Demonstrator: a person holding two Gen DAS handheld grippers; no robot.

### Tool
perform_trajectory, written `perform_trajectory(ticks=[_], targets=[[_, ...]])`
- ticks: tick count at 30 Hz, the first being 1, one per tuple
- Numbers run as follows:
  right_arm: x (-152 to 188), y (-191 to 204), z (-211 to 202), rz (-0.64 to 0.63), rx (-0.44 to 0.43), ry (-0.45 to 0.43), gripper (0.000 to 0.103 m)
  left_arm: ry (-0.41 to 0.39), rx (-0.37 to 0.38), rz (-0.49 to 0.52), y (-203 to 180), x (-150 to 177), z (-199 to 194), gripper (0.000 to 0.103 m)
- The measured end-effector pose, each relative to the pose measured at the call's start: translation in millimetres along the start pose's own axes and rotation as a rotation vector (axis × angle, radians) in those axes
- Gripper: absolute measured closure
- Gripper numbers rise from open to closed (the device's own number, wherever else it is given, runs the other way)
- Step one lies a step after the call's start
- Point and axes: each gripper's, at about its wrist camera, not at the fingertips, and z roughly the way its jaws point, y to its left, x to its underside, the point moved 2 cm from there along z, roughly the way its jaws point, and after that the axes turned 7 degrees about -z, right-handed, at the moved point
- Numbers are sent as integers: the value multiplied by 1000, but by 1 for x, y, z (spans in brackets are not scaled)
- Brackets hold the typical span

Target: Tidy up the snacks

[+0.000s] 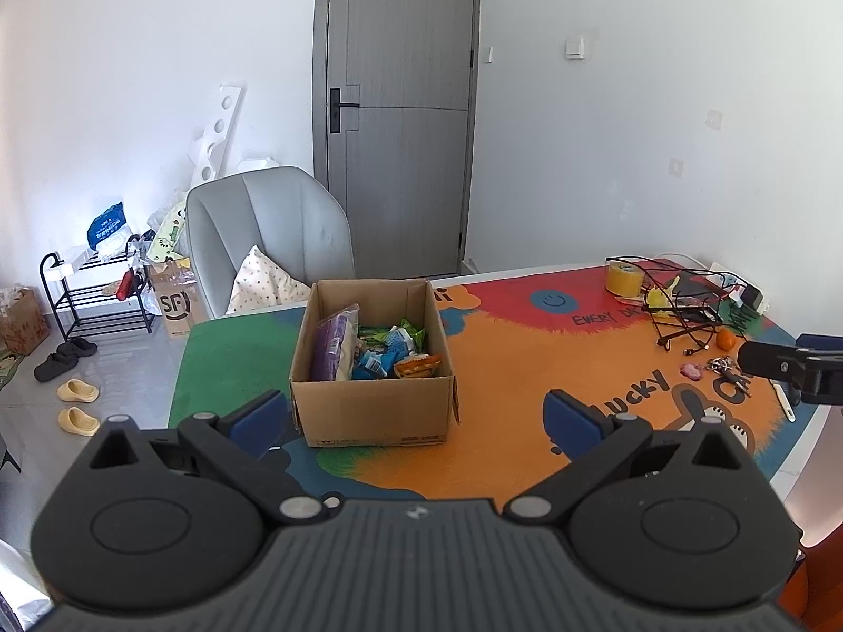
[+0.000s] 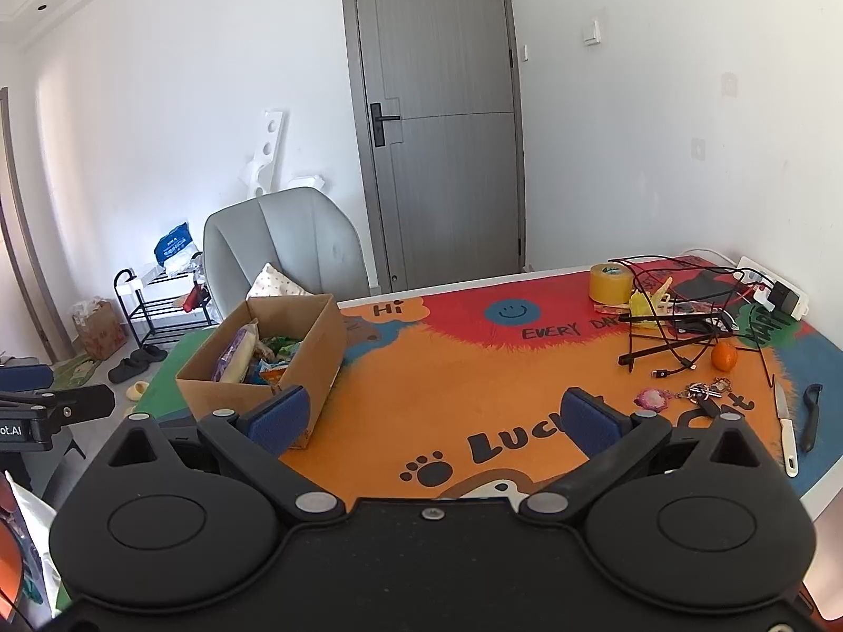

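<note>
Your left gripper [image 1: 416,416] has its jaws wide open, and there is nothing between the blue pads [image 1: 571,413]. It holds nothing and touches nothing. It hangs above the near edge of the mat [image 1: 506,368], and the box [image 1: 371,400] stands just in front of it, a little left of the middle of the gap.

Your right gripper [image 2: 434,416] is also wide open and empty. Between its pads [image 2: 276,416] you see only the orange part of the mat [image 2: 421,379]. In the right wrist view the box [image 2: 316,347] is at the left, and its near corner is behind the left pad; I cannot tell if they touch.

The snacks [image 1: 390,353] are already inside the box: a purple packet [image 1: 329,347] stands tilted against the left wall, and green, blue and orange packets lie beside it.

On the far right side of the mat, well apart from the box, there are a tape roll [image 2: 610,283], black cables [image 2: 679,316], an orange [image 2: 723,356], keys [image 2: 703,392] and a knife [image 2: 785,429]. A grey chair [image 1: 268,231] stands behind the table, and a door [image 1: 405,105] is in the far wall.
</note>
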Motion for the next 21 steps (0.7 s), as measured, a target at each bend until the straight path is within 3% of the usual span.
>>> perform_trajectory(ticks=[21], targets=[[2,-3,5,3,8,8,0,5,-10,-2,1,2,3,0]])
